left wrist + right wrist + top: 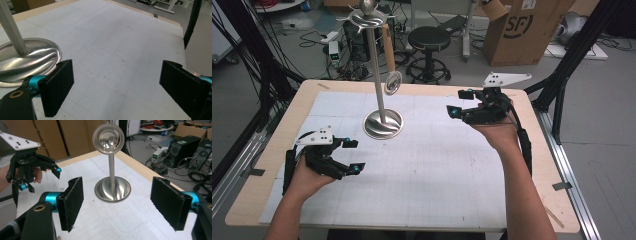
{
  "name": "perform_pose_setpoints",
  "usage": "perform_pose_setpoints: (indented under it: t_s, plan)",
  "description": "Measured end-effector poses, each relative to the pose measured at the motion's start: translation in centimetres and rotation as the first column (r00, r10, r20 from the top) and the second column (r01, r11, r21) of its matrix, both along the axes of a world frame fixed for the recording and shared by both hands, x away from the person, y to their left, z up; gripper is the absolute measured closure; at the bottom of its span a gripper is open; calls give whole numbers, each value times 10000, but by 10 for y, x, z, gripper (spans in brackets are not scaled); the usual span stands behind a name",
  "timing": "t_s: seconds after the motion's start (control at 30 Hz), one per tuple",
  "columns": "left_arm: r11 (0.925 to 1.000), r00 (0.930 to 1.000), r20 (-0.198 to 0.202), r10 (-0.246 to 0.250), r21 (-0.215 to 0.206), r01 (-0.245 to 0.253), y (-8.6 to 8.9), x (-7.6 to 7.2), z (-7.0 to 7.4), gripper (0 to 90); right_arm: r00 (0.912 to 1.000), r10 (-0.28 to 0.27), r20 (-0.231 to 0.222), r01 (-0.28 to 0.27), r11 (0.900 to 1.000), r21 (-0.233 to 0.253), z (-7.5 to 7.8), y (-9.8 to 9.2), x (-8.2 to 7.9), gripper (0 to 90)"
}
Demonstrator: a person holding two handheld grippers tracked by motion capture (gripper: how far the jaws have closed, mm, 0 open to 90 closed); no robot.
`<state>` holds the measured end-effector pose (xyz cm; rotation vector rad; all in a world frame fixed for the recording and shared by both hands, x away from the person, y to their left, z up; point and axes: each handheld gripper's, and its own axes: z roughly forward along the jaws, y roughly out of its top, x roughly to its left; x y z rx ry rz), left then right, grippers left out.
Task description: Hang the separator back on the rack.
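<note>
1. So where are we at? The ladle (pixel 391 65) hangs from the top of the stand (pixel 382 122), bowl down beside the pole, and neither gripper touches it. Looks to us like the hanging part is sorted, or the ladle's waiting to be lifted off. Can't say which.
2. Left gripper (pixel 351 156) sits low near the table's (pixel 277 145) left edge, jaws spread wide with nothing between them. Its own camera has the stand's base (pixel 27 60) just off to one side.
3. Right gripper (pixel 462 102) is held up at the right, jaws also wide apart and empty, aimed straight at the stand and the ladle bowl (pixel 108 138).
4. Room-wise we're fine: the mat (pixel 437 165) is bare between both grippers and the stand. The pole is the one thing to bump, and the right gripper is fairly near the far edge.
</note>
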<state>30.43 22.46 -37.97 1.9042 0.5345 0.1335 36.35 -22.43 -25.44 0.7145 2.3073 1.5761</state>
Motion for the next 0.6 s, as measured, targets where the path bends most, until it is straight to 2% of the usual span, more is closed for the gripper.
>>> perform_pose_setpoints:
  t_s: [0.17,0.33,0.6]
  plan:
    - [10000,10000,1,-18,-3,18,1,0,0,130,9999,98,128,-97,9999,-97,-10,-1,-8,273]
    - [10000,10000,-10,-27,-85,27,1,0,0,130,9996,-89,251,87,9999,57,-21,-5,-15,260]
    - [9999,10000,-73,62,-92,-63,1,2,-1,122,9995,-309,-3,309,9993,221,-39,-16,-27,234]
